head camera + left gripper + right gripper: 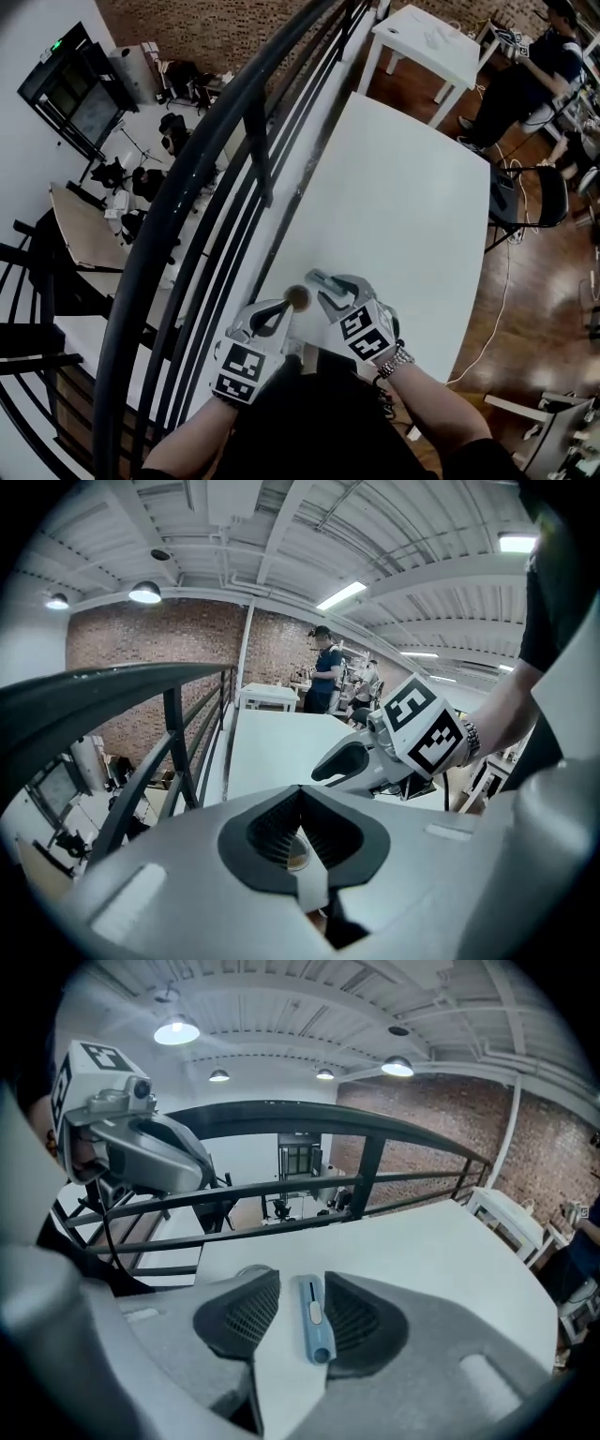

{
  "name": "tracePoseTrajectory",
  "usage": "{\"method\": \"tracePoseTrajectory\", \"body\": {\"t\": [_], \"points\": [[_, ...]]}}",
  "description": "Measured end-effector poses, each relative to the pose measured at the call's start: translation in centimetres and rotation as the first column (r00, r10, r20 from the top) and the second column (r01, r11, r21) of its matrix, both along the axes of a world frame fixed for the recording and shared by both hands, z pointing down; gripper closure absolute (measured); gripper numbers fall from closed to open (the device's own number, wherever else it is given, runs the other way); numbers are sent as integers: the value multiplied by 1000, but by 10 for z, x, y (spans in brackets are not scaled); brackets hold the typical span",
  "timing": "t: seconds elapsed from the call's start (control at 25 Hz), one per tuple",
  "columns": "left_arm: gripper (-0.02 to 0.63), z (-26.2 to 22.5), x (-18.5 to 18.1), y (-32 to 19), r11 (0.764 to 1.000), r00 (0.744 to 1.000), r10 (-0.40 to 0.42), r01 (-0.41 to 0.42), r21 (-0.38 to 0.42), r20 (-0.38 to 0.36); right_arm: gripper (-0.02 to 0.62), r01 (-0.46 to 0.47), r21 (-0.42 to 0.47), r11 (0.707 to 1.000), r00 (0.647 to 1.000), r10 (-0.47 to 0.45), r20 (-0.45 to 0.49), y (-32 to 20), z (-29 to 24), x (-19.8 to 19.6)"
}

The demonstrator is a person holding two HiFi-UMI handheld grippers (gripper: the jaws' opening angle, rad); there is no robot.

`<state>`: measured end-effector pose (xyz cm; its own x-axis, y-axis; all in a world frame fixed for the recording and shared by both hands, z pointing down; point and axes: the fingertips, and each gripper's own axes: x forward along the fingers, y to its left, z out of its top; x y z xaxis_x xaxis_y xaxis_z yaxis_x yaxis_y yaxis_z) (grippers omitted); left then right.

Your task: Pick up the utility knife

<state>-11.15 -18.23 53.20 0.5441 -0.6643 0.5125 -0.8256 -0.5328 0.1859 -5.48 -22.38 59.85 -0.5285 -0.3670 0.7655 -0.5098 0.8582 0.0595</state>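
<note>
Right gripper view, utility knife (313,1327) lying lengthwise between spread fingers (361,1321), untouched

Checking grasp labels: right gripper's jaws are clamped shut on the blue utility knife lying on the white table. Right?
Not clamped: the jaws of the right gripper stand open around the blue utility knife lying on the white table. The right gripper view shows it.
</note>
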Motion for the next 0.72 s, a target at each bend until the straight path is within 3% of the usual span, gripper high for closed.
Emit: {"method": "tracePoseTrajectory", "body": {"t": [0.28,0.72], "points": [[589,16,-5,-11,999,999,-21,22,-41,24,448,70,-61,996,997,-73,-38,-10,44,-13],[589,22,-8,-10,995,998,-33,37,-93,51,446,106,-137,985,991,-116,-68,-11,72,-12]]}}
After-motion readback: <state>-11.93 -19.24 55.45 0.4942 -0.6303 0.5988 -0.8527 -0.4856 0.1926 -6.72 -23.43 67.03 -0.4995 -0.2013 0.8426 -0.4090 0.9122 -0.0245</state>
